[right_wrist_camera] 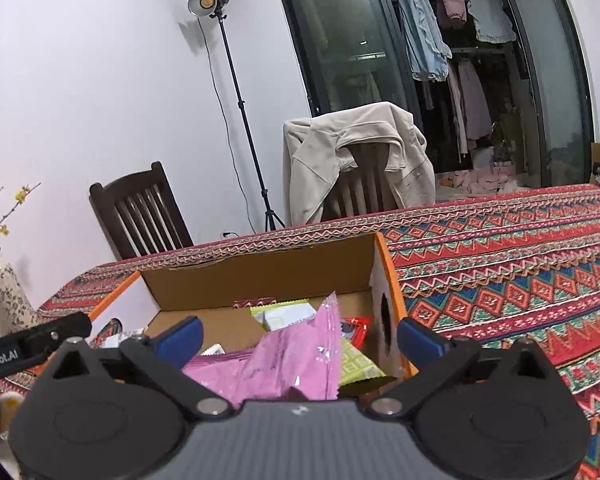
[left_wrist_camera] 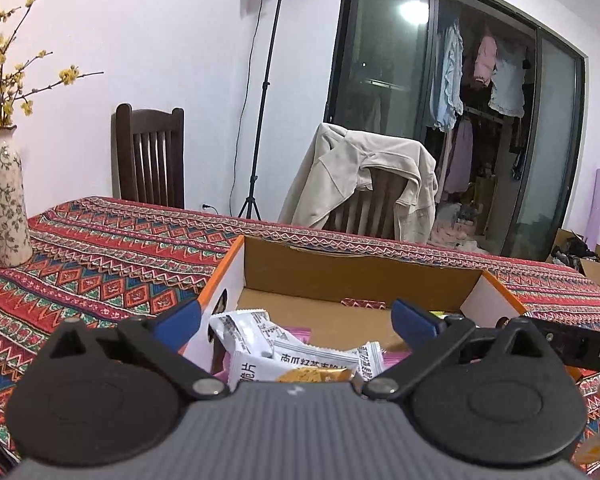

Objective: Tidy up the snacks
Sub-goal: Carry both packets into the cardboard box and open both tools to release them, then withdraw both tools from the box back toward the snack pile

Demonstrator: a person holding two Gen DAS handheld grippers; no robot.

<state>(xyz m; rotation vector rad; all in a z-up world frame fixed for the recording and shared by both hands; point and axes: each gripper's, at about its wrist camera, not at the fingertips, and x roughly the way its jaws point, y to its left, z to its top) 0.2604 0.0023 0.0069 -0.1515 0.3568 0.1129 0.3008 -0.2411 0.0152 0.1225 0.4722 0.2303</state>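
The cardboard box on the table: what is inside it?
Inside the cardboard box lie snack packets: white ones, a pink one and a yellow-green one. What lies beneath them is covered.

1. The cardboard box [left_wrist_camera: 360, 270] stands open on the patterned surface [left_wrist_camera: 100, 264], with brown inner walls, an orange rim and white outer sides.
2. White snack packets [left_wrist_camera: 260, 344] printed with black text lie piled at its near left.
3. A pink packet [right_wrist_camera: 284, 360] stands crumpled and tilted at the near right, over a yellow-green packet [right_wrist_camera: 358, 366].
4. A small red patterned packet [left_wrist_camera: 363, 303] lies against the far wall.
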